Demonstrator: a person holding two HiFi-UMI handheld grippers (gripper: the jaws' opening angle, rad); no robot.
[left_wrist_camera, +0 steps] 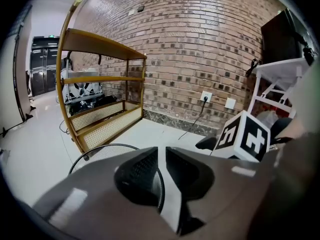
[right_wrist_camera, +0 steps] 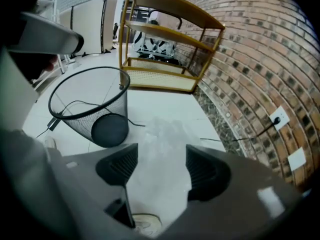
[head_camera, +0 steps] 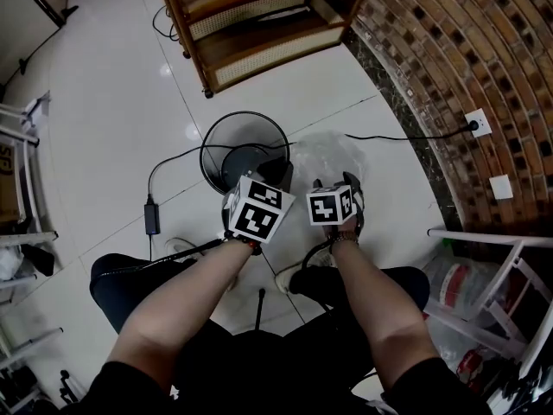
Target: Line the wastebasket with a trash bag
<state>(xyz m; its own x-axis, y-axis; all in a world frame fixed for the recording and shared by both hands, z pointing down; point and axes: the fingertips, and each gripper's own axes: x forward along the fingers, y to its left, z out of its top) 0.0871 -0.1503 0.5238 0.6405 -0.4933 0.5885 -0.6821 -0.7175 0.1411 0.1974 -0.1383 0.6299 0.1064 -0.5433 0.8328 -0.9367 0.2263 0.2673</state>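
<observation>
A black wire-mesh wastebasket (head_camera: 244, 150) stands on the pale tiled floor; it also shows as the wastebasket (right_wrist_camera: 92, 106) at the left of the right gripper view. To its right a crumpled clear trash bag (head_camera: 330, 156) lies on the tiles. My right gripper (right_wrist_camera: 161, 161) hangs just above the bag (right_wrist_camera: 165, 134), jaws wide open and nothing between them. My left gripper (left_wrist_camera: 161, 156) is shut and empty, hovering near the basket rim (left_wrist_camera: 100, 151). In the head view the marker cubes hide most of both grippers, left gripper (head_camera: 275, 178) and right gripper (head_camera: 339, 183).
A wooden shelf unit (head_camera: 259, 24) stands behind the basket, and a curved brick wall (head_camera: 458, 59) with a socket (head_camera: 476, 122) runs along the right. A black cable with an adapter (head_camera: 152, 216) lies left of the basket. A white rack (head_camera: 510, 266) stands at the right.
</observation>
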